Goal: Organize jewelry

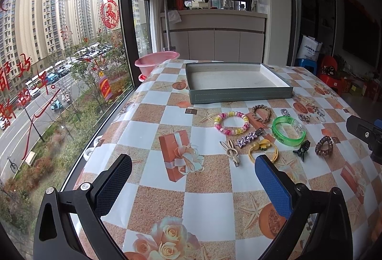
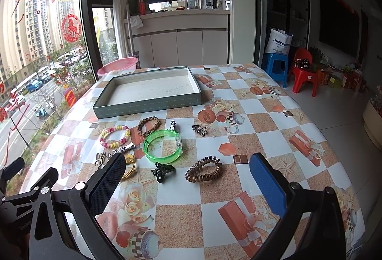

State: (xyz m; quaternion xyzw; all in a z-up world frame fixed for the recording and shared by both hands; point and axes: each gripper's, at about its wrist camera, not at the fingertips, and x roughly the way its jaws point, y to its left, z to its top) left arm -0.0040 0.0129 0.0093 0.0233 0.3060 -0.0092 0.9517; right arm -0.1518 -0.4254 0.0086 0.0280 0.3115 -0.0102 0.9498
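I have both tongs spread wide and holding nothing: the left gripper (image 1: 193, 172) hangs over bare checkered tablecloth (image 1: 207, 202), and the right gripper (image 2: 187, 171) sits above the near edge of the jewelry cluster. The pieces lie loose on the cloth in front of a shallow grey-green tray (image 2: 148, 105) with a pale lining, which holds nothing I can see. Nearest the tray are a braided brown bracelet (image 2: 149, 125) and, to its left, a pink-and-yellow beaded bracelet (image 2: 114, 137). A translucent green bangle (image 2: 163, 146) lies in the middle, with a small silver charm (image 2: 199, 129) off to its right and another silver clip (image 2: 173, 125) just behind it. Closer to me are a brown coil hair tie (image 2: 203, 170), a dark green claw clip (image 2: 163, 171) beside it, a yellow hair tie (image 1: 262, 148) with a small flower, a sparkly star barrette (image 1: 249, 137) and a beige bunny-shaped clip (image 1: 231, 151). In the right wrist view my left finger (image 2: 107, 184) covers part of the yellow piece.
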